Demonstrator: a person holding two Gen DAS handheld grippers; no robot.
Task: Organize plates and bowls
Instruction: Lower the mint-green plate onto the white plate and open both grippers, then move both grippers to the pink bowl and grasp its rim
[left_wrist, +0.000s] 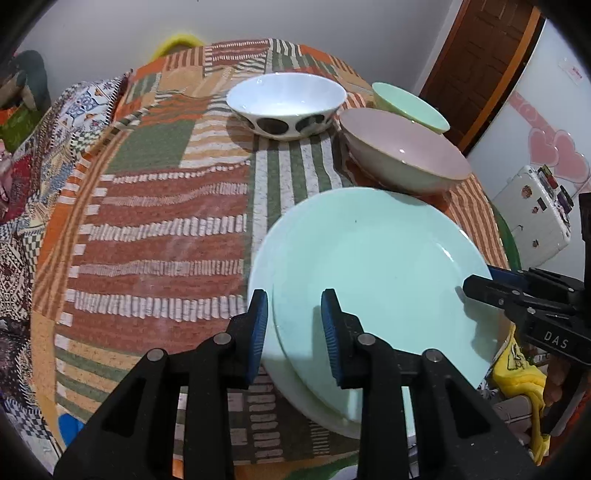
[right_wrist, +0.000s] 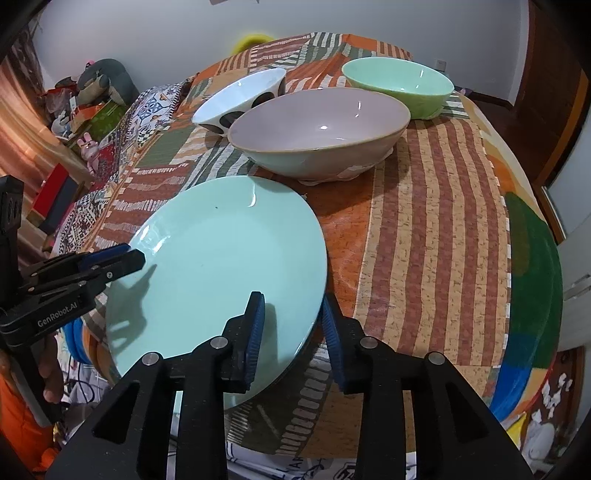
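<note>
Resting on patterned cloth (right_wrist: 436, 206), mint plate (left_wrist: 373, 266) is straddled at opposite rims by both grippers. Left gripper (left_wrist: 294, 332): jaws narrowly parted, rim between pads, no pressing seen. Right gripper (right_wrist: 291, 334): same, pads clear of rim. Pink bowl (right_wrist: 317, 136), spotted bowl (left_wrist: 284, 105), green bowl (right_wrist: 399, 86) are seen behind plate.

Left gripper (left_wrist: 294, 334): black angular arms, ribbed blue pads, silver round pins; right gripper (right_wrist: 291, 336) alike; white "DAS" lettering right of frame; "GenRobot.AI" at lower left of right wrist view.
</note>
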